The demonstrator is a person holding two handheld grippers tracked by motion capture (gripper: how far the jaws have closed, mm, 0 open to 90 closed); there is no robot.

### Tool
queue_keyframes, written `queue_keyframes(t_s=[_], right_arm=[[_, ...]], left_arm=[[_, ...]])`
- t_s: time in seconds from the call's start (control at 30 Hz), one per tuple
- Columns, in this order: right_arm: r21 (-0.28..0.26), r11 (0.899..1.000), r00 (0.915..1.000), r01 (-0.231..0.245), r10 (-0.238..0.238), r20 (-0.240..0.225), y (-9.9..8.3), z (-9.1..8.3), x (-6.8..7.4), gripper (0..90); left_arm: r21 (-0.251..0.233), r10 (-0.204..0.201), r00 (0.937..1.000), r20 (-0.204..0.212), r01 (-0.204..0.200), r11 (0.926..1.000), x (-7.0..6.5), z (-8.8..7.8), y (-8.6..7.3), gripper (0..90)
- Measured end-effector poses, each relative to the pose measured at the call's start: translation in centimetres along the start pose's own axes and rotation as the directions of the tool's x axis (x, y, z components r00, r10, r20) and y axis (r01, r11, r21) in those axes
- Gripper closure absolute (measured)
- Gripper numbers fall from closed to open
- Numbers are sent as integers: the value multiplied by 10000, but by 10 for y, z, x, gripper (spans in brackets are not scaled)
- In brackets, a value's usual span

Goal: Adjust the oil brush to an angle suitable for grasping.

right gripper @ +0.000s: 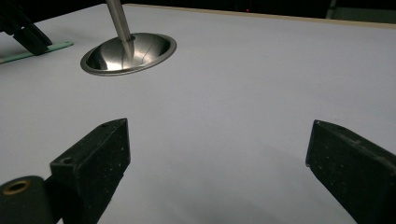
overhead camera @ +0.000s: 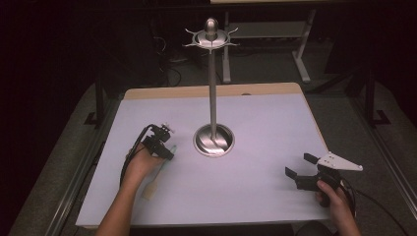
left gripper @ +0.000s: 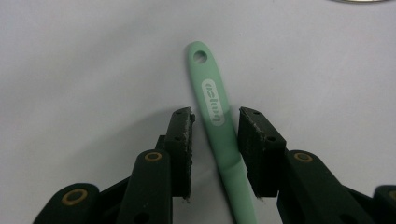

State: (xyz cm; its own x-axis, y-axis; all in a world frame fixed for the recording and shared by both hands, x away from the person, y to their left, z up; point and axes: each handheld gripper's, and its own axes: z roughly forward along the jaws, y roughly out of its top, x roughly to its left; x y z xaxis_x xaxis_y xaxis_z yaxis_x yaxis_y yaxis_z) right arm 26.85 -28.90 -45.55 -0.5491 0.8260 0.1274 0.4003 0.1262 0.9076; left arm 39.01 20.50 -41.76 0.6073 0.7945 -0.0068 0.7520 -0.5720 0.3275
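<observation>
Layout on the white table [overhead camera: 275,128]: a tall steel utensil stand with a round dished base [overhead camera: 213,140] stands at centre. To its left lies a mint-green spatula with a wooden blade [overhead camera: 158,173], its handle between the left gripper's [overhead camera: 164,151] parted jaws. The right gripper [overhead camera: 299,166] rests near the front right edge, well apart.

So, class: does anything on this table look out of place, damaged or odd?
Only one oddity: the green spatula lies flat on the table between the left gripper jaws, while the hooked metal stand holds nothing.

A white-topped table [overhead camera: 275,196] stands on grey carpet [overhead camera: 344,113] in a dark room.
</observation>
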Motion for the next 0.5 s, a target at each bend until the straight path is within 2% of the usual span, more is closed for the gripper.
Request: queue_keyframes(t_s=[0.23,0.5], right_arm=[[12,10000,10000,26,-27,73,0,0,1,58],[31,10000,9999,66,-66,104,0,0,1,58]], left_arm=[[177,228,9997,-80,-227,9996,-3,0,2,702],[76,107,9999,4,-107,9999,-2,0,1,721]])
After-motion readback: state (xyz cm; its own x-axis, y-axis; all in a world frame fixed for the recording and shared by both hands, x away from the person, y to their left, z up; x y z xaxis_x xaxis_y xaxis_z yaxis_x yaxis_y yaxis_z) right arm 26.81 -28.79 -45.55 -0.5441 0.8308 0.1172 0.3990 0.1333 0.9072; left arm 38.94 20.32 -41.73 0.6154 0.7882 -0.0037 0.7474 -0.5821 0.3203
